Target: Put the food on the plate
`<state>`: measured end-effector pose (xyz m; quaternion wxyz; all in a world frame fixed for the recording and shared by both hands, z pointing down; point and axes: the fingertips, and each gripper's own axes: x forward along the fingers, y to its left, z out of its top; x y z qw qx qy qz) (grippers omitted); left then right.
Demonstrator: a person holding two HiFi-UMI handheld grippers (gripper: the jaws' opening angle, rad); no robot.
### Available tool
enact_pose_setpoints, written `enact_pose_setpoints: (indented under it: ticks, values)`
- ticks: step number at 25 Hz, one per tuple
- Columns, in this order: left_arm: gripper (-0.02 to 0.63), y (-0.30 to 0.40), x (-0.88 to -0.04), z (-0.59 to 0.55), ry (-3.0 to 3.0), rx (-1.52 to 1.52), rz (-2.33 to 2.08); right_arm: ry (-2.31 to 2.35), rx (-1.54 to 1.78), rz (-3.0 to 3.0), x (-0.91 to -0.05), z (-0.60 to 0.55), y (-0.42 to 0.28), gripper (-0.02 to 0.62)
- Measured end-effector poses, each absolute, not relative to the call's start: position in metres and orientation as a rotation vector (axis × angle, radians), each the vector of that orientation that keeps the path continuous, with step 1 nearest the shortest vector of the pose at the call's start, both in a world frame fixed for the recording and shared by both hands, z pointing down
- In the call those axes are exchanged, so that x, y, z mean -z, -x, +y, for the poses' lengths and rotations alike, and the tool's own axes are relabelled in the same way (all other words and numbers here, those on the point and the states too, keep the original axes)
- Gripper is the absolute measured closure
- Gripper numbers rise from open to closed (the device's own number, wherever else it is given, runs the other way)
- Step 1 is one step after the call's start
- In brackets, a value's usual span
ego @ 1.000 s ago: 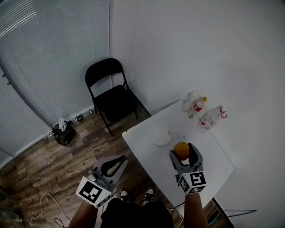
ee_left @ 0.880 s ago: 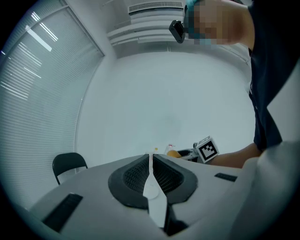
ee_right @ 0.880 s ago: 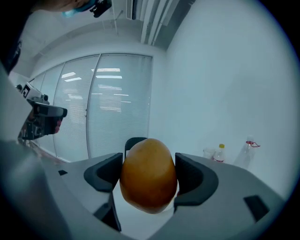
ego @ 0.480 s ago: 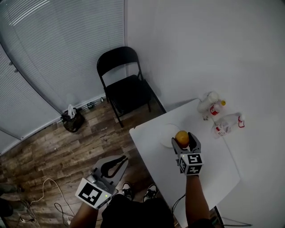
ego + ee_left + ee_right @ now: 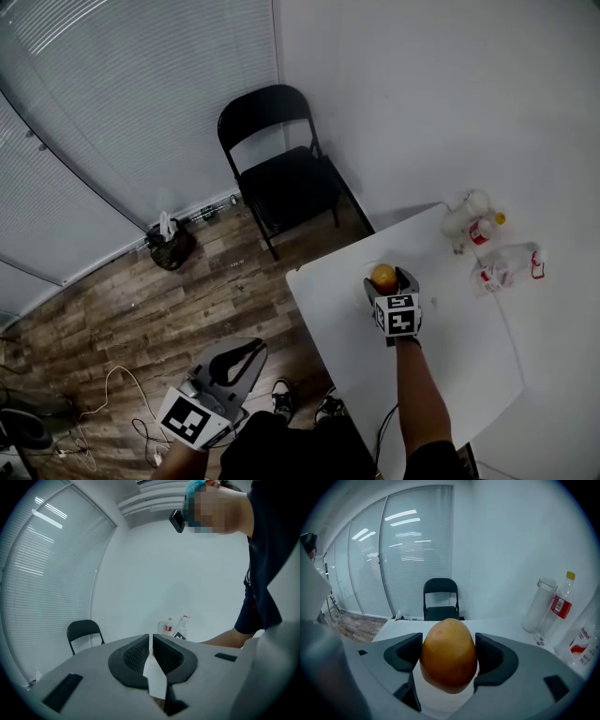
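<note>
Over the table's edge that faces the chair, we hold the food [image 5: 449, 654], a smooth orange-yellow fruit, in the right gripper [image 5: 388, 283]. Its jaws are clamped on the fruit's two sides, pinching it across the middle, so the rounded lower end hangs free below the pads. We judge that this grip leaves the underside clear to touch down first. In the right gripper view a white patch just beneath the fruit looks like the plate [image 5: 446, 701]. In the head view the gripper covers that spot, so we cannot tell whether the fruit is touching the plate or hanging just above it. We take the step in hand to be the set-down, with the release not yet made.

Further along the table [image 5: 469, 347], at the far corner by the wall, stand a white container [image 5: 464, 214], a red-labelled bottle [image 5: 483, 230] and a clear bottle [image 5: 506, 267]. They are well apart from the fruit and nothing lies between it and the plate.

We hold the left gripper [image 5: 242, 352] low, off the table and over the wooden floor [image 5: 122, 300], its jaws together on nothing, out of the way. Beyond the table a black folding chair [image 5: 286, 178] stands against the wall, near a small dark bag [image 5: 169, 248] below the blinds.
</note>
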<state>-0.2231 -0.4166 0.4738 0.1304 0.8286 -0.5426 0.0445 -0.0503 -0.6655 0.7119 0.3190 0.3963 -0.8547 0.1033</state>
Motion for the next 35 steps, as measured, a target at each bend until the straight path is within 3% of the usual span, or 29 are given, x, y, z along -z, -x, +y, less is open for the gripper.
enact_pose_setpoints:
  ticks: [16, 28, 35]
  values:
    - [0.563, 0.234, -0.488, -0.413, -2.363, -0.144, -1.587, -0.982, -0.308, -2.129, -0.755, -0.665, 0.055, 0.231]
    - [0.563, 0.194, -0.460, -0.396, -2.498, -0.101, -1.473, -1.167, -0.201, -2.495, -0.592, -0.597, 0.031, 0.235]
    - [0.563, 0.160, -0.430, -0.386, -2.632, -0.030, -1.372, -1.379, -0.013, -2.678, -0.472, -0.511, -0.015, 0.495]
